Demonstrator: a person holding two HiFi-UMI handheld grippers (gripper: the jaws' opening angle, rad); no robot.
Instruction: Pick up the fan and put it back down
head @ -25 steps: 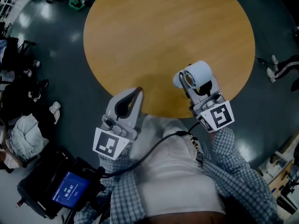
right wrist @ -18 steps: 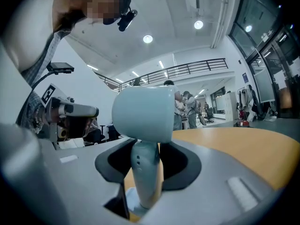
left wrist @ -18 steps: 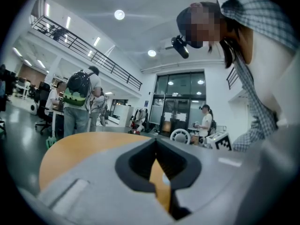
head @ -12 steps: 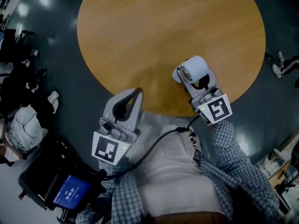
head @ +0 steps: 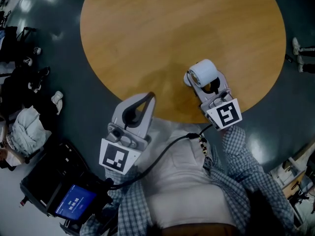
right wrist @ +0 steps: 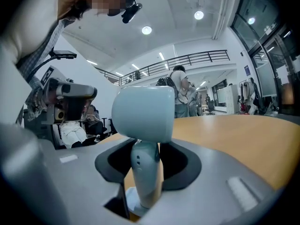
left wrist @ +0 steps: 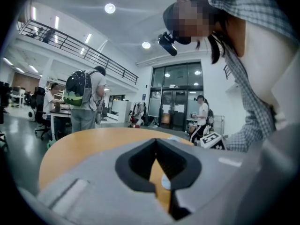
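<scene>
A small pale fan (head: 203, 73) with a round head and a slim stem stands over the near right part of the round wooden table (head: 172, 28). My right gripper (head: 209, 85) is shut on its stem. In the right gripper view the fan (right wrist: 140, 111) stands upright between the dark pads (right wrist: 180, 161), its base disc low by the tabletop (right wrist: 234, 135); whether it touches I cannot tell. My left gripper (head: 147, 97) hovers at the table's near edge, shut and holding nothing, its tips meeting (left wrist: 156, 142).
A black case with a lit blue screen (head: 74, 200) sits on the floor at lower left, with bags and clothes (head: 22, 132) beside it. A cable (head: 167, 149) crosses the person's front. A person with a backpack (left wrist: 84, 97) stands beyond the table.
My right gripper has sunk a little toward the table with the fan still in it. The left gripper has stayed nearly where it was.
</scene>
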